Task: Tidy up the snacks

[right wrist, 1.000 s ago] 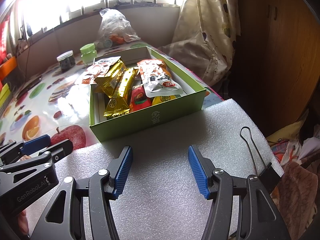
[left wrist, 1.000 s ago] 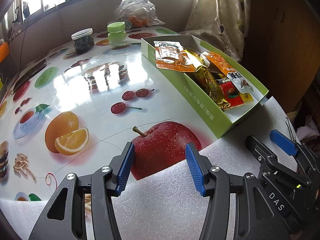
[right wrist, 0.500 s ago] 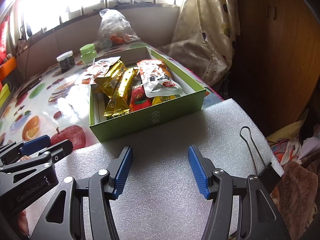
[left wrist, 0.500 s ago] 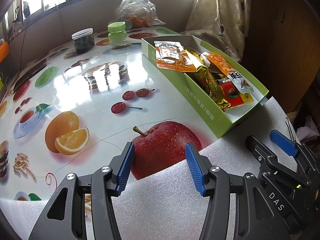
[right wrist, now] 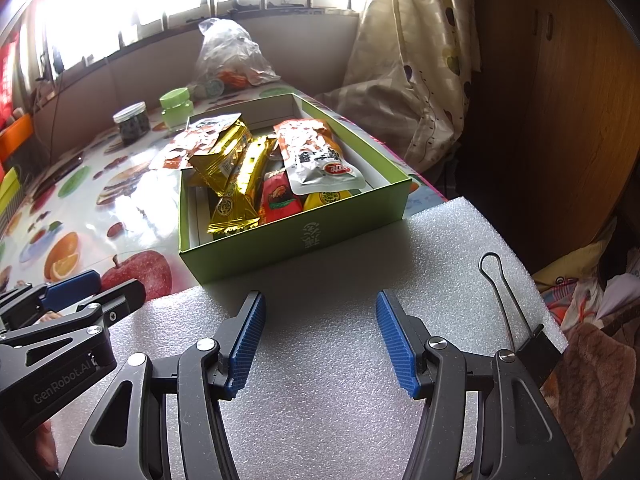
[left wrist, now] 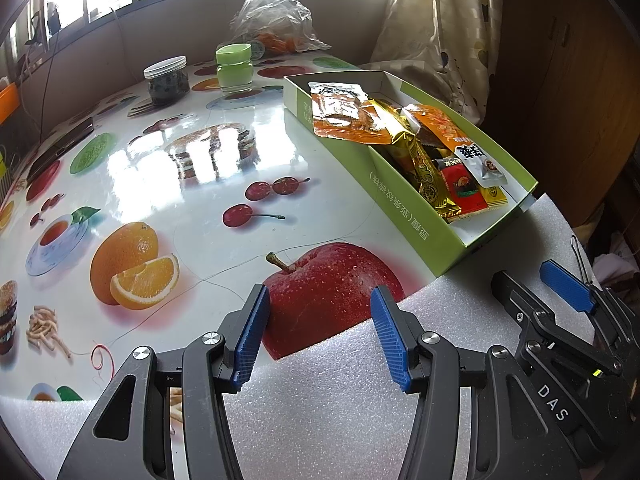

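Note:
A green cardboard box (right wrist: pixel 304 236) sits on the fruit-print table, holding several snack packets: gold ones (right wrist: pixel 236 176), a red one (right wrist: pixel 278 196), an orange-and-white one (right wrist: pixel 316 156). It also shows in the left wrist view (left wrist: pixel 404 204), where an orange packet (left wrist: pixel 344 118) overhangs its left wall. My left gripper (left wrist: pixel 318 336) is open and empty over the white foam sheet's edge, near the printed apple. My right gripper (right wrist: pixel 318 340) is open and empty over the foam (right wrist: pixel 320 360), just in front of the box.
A dark-filled jar (left wrist: pixel 167 80), a green-lidded jar (left wrist: pixel 234 68) and a clear plastic bag (left wrist: pixel 272 20) stand at the table's far side. A binder clip (right wrist: pixel 516 320) grips the foam's right edge. A curtain (right wrist: pixel 420 60) and a wooden cabinet stand on the right.

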